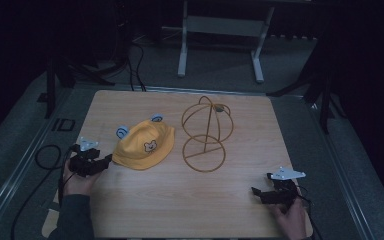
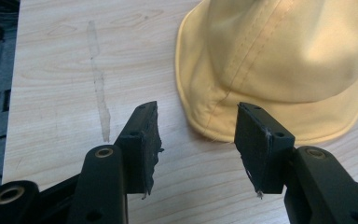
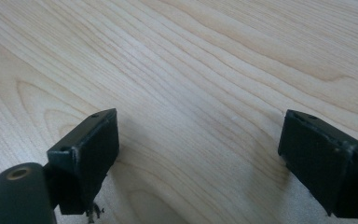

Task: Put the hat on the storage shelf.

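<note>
Approach step: left hand-held gripper (image 2: 196,135), jaws apart, sits just short of the yellow hat (image 1: 144,145) brim; next, judged, close on it. Right hand-held gripper (image 3: 198,154) gapes over bare counter (image 3: 205,70).

Left gripper (image 1: 106,161) low, jaws spread wide — empty; right gripper (image 1: 256,192) likewise, jaws parted.

The room is dim. A light wood-grain tabletop (image 1: 180,200) stands on grey carpet (image 1: 300,65). At twelve o'clock a white-legged desk frame (image 1: 220,30) stands; black cables (image 1: 135,65) trail at eleven o'clock, black stand legs (image 1: 325,95) at two.
</note>
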Motion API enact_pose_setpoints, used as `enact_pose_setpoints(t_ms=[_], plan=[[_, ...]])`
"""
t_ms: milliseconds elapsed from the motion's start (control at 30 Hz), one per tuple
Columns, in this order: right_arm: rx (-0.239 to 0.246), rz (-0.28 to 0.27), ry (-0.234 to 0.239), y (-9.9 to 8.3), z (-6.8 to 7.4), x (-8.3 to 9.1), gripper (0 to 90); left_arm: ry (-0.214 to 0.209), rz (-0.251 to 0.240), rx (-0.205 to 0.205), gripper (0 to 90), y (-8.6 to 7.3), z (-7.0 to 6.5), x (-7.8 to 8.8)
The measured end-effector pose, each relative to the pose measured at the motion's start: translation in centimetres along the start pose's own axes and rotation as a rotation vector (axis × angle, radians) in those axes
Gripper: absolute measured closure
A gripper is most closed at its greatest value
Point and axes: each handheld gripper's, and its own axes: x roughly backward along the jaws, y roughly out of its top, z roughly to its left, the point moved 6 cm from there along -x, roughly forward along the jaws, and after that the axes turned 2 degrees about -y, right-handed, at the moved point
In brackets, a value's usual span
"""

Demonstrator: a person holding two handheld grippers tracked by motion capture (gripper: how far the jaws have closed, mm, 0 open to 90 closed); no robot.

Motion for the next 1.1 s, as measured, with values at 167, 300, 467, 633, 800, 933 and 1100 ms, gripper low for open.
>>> enact_pose_setpoints(t_ms=[167,300,467,633,800,933,1100], plan=[[0.0,0.0,0.0,0.0,0.0,0.0,12.1,-0.046,-0.013,0.001,50.6,0.6,0.1,0.4],[0.0,0.0,0.0,0.0,0.0,0.0,12.2,-0.055,-0.003,-0.02,50.9,0.9,0.1,0.7],[-0.002,0.0,-0.002,0.0,0.0,0.0,12.2,-0.055,0.009,-0.037,50.8,1.2,0.2,1.0],[-0.002,0.0,-0.002,0.0,0.0,0.0,12.2,-0.065,0.024,-0.038,50.2,1.4,0.5,1.3],[-0.003,0.001,-0.002,0.0,0.0,0.0,12.1,-0.069,0.026,-0.039,49.7,1.6,0.9,1.8],[-0.002,0.0,-0.002,0.0,0.0,0.0,12.2,-0.074,0.032,-0.054,48.4,1.9,1.0,2.2],[-0.002,-0.001,-0.002,0.0,0.0,0.0,12.2,-0.102,0.039,-0.09,46.9,2.4,1.2,2.8]])
